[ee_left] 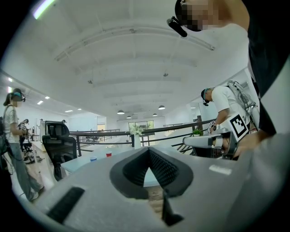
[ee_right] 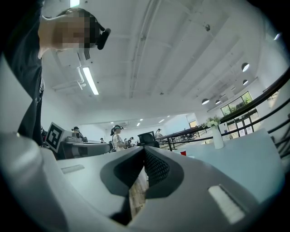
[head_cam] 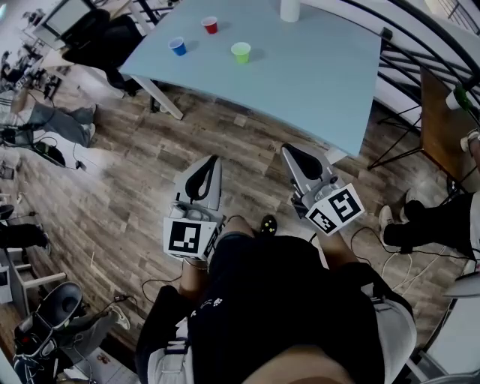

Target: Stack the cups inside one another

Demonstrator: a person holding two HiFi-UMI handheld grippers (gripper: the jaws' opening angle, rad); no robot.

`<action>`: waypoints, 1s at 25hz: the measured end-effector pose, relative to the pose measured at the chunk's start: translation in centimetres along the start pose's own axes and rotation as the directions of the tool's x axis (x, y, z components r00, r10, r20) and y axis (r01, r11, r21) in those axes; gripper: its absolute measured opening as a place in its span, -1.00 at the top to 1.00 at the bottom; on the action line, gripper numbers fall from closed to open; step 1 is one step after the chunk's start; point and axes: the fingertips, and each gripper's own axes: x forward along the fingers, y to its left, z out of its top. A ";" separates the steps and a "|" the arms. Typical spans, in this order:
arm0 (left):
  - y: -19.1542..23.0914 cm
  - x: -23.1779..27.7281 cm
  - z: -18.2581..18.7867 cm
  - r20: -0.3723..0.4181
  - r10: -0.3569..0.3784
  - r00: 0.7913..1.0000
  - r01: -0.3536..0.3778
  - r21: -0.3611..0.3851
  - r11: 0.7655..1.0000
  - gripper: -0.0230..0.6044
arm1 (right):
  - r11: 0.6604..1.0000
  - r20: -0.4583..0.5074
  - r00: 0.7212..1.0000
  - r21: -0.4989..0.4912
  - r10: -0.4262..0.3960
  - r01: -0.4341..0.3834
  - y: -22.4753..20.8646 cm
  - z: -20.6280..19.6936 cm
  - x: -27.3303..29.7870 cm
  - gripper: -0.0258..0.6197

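**Tongs.** The left tongs [head_cam: 212, 162] are closed. In the left gripper view [ee_left: 148, 151] the two ribbed pads meet at the tip and nothing is between them. The right tongs [head_cam: 288, 150] are also closed. In the right gripper view [ee_right: 144, 150] the pads are pressed together and hold nothing. The head view shows both tongs side by side in front of the person's torso. They are over the wood floor [head_cam: 112, 172], point toward the table [head_cam: 315, 82] and are well apart from it.

**Cups.** Three cups stand upright, mouth up, on the far part of the light blue table.
- The blue cup [head_cam: 178, 46] is at the left.
- The red cup [head_cam: 210, 25] is beyond it, toward the far edge.
- The green cup [head_cam: 241, 52] is at the right.

The cups do not touch, and none sits inside another. The left gripper view shows the blue cup [ee_left: 93, 159] and the red cup [ee_left: 108, 154] small and distant above the pads. The right gripper view shows the red cup [ee_right: 183, 153].

**Surroundings.** A white vase [head_cam: 289, 9] stands at the far edge of the table. A black railing [head_cam: 420, 34] runs behind the table at the right.
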 end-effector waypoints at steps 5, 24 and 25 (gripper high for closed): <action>1.0 -0.3 0.1 -0.001 0.028 1.000 -0.028 -0.015 1.000 0.95 | 1.000 -0.010 1.000 0.000 0.021 -0.021 0.3 -0.1 0.9 0.89; 9.0 4.6 -0.3 0.028 -0.027 0.999 0.028 -0.038 0.999 0.95 | 0.999 -0.011 1.000 -0.023 -0.030 0.029 -2.1 -0.7 9.1 0.89; 9.6 5.0 -0.3 0.029 -0.030 0.999 0.031 -0.041 0.999 0.95 | 0.999 -0.012 0.999 -0.023 -0.036 0.036 -2.3 -0.8 9.5 0.89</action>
